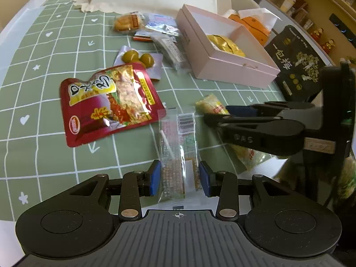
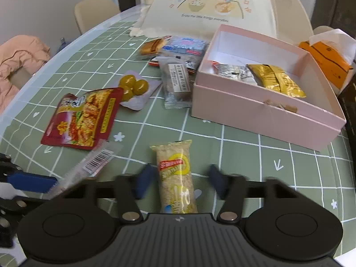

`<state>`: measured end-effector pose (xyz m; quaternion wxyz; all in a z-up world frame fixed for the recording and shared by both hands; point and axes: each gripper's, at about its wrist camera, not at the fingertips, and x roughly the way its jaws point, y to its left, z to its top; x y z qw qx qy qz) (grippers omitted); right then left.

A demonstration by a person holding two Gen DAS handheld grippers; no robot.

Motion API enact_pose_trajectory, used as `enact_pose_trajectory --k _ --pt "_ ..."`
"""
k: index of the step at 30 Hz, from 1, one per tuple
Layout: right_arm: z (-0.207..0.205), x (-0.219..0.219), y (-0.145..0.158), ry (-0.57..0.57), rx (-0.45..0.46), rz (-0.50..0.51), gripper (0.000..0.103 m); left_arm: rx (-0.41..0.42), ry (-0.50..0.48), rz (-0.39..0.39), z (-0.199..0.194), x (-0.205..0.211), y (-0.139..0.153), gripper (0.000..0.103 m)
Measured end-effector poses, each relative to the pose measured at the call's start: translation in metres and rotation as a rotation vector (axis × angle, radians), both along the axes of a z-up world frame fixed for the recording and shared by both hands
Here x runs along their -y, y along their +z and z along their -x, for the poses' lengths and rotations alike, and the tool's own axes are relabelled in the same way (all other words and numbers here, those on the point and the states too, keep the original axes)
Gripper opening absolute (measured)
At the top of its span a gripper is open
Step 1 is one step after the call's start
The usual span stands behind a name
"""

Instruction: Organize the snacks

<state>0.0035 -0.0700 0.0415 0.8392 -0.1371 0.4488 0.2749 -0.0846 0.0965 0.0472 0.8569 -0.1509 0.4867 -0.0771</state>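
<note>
A clear stick packet [image 1: 178, 151] lies between the blue pads of my left gripper [image 1: 180, 178], which touch its sides. It also shows in the right wrist view [image 2: 93, 164]. A yellow rice-cracker packet [image 2: 175, 178] lies between the open fingers of my right gripper [image 2: 180, 182], with gaps on both sides. The right gripper shows in the left wrist view [image 1: 213, 115] over that packet [image 1: 211, 105]. An open pink box [image 2: 262, 111] holds a gold packet [image 2: 276, 80] and a silver packet [image 2: 233, 72].
On the green checked tablecloth [image 2: 244, 146] lie a red pouch [image 2: 84, 118], green plums in a clear wrap [image 2: 133, 86], a brown bar [image 2: 176, 84] and several more snacks [image 2: 178, 46]. A cream food cover [image 2: 211, 6], an orange tissue box [image 2: 327, 60] and a black box [image 1: 298, 62] stand behind.
</note>
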Motion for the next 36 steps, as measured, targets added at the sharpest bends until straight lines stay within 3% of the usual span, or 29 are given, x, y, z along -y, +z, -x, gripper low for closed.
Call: enact_pose_trajectory --k 8,11,16,19,21,25,28,29,33,36 --pt "0.029 0.063 0.053 -0.034 0.021 -0.099 0.029 0.002 -0.095 0.041 0.003 0.024 0.004 0.042" --pt "0.033 0.087 0.088 -0.086 0.095 -0.153 0.029 0.083 -0.123 0.068 -0.004 0.031 0.029 0.042" --pt "0.032 0.119 0.163 -0.141 0.282 -0.252 0.029 0.304 -0.148 0.092 -0.038 0.031 0.104 0.042" --pt "0.025 0.126 0.197 -0.156 0.395 -0.257 0.029 0.424 -0.158 0.062 -0.077 0.037 0.141 0.042" --pt "0.018 0.128 0.211 -0.169 0.447 -0.239 0.029 0.458 -0.143 0.070 -0.111 0.043 0.150 0.042" --pt "-0.001 0.127 0.219 -0.178 0.459 -0.208 0.029 0.369 -0.048 0.150 -0.190 0.048 0.118 0.044" --pt "-0.018 0.127 0.215 -0.201 0.416 -0.195 0.029 0.247 -0.033 0.086 -0.230 0.061 0.075 0.044" --pt "-0.023 0.128 0.214 -0.212 0.402 -0.189 0.029 0.229 -0.024 0.083 -0.231 0.060 0.066 0.044" --pt "-0.051 0.132 0.208 -0.234 0.327 -0.206 0.029 0.254 0.032 0.213 -0.197 0.031 0.061 0.044" --pt "-0.091 0.119 0.202 -0.219 0.226 -0.219 0.029 0.272 0.074 0.191 -0.153 0.014 0.061 0.044"
